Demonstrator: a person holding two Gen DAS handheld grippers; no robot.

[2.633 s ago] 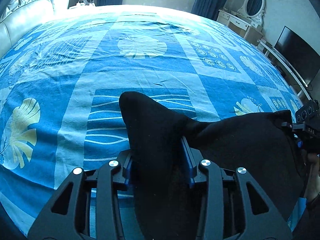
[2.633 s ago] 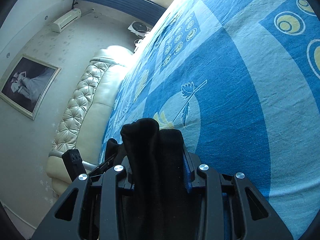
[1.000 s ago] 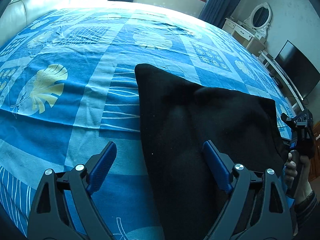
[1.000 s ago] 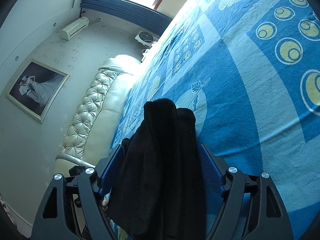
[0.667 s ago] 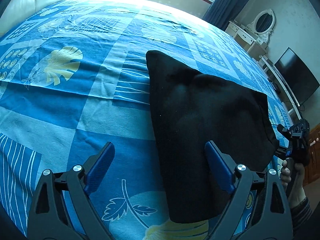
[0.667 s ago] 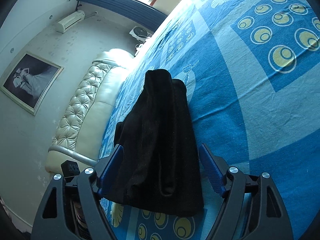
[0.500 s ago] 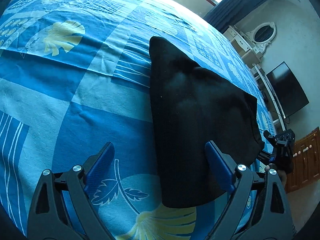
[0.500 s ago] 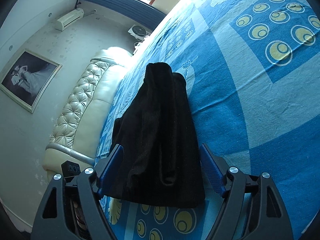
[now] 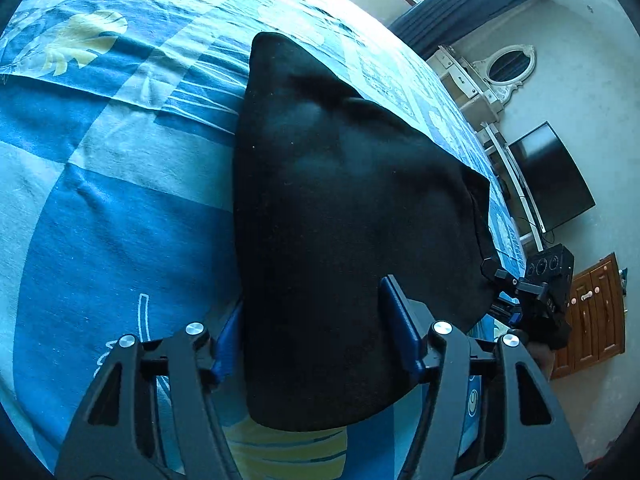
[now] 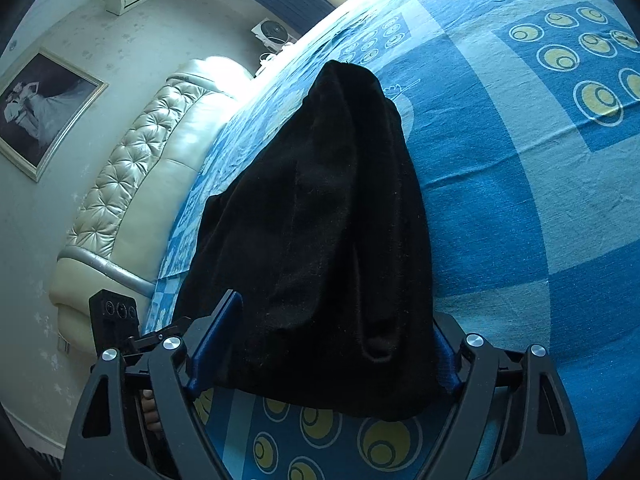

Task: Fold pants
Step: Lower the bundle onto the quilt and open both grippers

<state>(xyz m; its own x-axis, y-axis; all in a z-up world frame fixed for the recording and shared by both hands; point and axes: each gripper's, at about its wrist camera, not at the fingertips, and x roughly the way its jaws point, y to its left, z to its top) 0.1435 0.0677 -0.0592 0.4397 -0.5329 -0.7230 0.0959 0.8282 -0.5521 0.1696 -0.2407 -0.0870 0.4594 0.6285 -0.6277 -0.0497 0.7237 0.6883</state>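
Pants (image 9: pixel 344 216): black, folded into a thick wedge, lying flat on the blue patterned bedsheet (image 9: pixel 100 216); the near edge runs down between both sets of fingers.
Left gripper (image 9: pixel 316 336): jaws have just been closing in, about half open now, with the near end of the pants between them; the left blue pad is mostly hidden behind the cloth, so whether it presses on the fabric I can't tell.
Right gripper (image 10: pixel 324 344): jaws spread wide either side of the pants' other end; the right pad is almost wholly covered by fabric, and contact there is unclear too.
Hand (image 10: pixel 152 408): only fingertips show, tucked behind the right gripper's frame.
Folds: layers of the black cloth blur together, hard to count.
Writing: small marks on the other gripper's black body, too blurred to read.
Television (image 9: pixel 552 184): dark screen, no brand legible.
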